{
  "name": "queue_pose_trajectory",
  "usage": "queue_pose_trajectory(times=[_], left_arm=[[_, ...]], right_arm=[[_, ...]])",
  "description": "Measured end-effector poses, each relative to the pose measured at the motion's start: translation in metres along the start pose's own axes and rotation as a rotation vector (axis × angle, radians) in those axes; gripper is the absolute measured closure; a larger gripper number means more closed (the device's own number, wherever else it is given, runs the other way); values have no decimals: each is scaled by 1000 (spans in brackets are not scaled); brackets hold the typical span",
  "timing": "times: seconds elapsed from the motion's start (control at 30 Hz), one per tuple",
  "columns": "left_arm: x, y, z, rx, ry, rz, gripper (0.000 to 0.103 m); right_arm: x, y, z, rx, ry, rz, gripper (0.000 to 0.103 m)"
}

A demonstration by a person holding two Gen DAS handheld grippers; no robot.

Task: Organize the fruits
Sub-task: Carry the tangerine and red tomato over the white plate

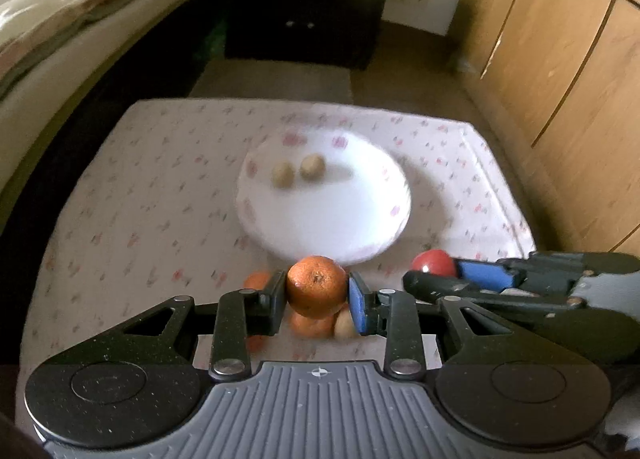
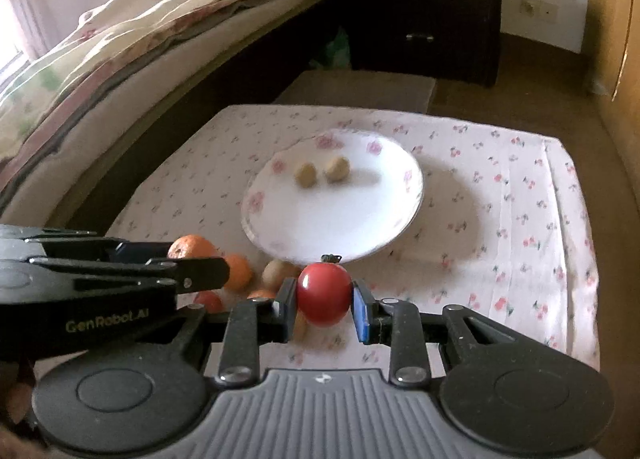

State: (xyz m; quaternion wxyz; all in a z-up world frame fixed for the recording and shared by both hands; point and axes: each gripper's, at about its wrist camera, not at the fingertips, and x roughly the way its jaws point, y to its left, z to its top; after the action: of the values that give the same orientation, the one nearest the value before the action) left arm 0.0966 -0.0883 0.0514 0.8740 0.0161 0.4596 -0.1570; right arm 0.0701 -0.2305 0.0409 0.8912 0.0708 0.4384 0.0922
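Observation:
My left gripper (image 1: 317, 293) is shut on an orange (image 1: 316, 286), held above the table just short of the white plate (image 1: 360, 219). My right gripper (image 2: 323, 295) is shut on a red tomato (image 2: 324, 293) with a small stem, also lifted near the plate's (image 2: 360, 227) front rim. Two small tan fruits (image 1: 298, 170) lie on the plate's far left part, also visible as tan fruits (image 2: 322, 172) in the right wrist view. More oranges (image 2: 238, 271) and a brownish fruit (image 2: 276, 271) lie on the cloth beneath the grippers. The right gripper (image 1: 448, 277) with its tomato (image 1: 434, 262) shows at the left wrist view's right side.
The low table wears a flowered white cloth (image 2: 500, 199). A bed with a patterned blanket (image 2: 120, 39) runs along the left. A dark drawer cabinet (image 2: 420, 11) stands behind the table, and wooden wardrobe doors (image 1: 560, 59) line the right.

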Motion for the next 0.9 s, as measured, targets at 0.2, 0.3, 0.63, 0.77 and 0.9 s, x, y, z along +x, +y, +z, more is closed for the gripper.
queue_pose_trajectory(times=[0.2,0.3,0.63,0.77,0.9], left_arm=[[34,10,25,-28,-1,-16,62],[54,17,31,-40,11,-17,62],[85,31,37,-57,50,20,64],[90,30,36,-53,59,37,64],[89,30,36,-59,51,41,63]], right_arm=[[32,-12,28,-20,13,-34,73],[53,-18,37,-23,30,-39,73],[92,-18,48,-60,54,-56,73],[94,-19,48,-62,49,-54,73],[93,-21,49,-54,41,-44,73]])
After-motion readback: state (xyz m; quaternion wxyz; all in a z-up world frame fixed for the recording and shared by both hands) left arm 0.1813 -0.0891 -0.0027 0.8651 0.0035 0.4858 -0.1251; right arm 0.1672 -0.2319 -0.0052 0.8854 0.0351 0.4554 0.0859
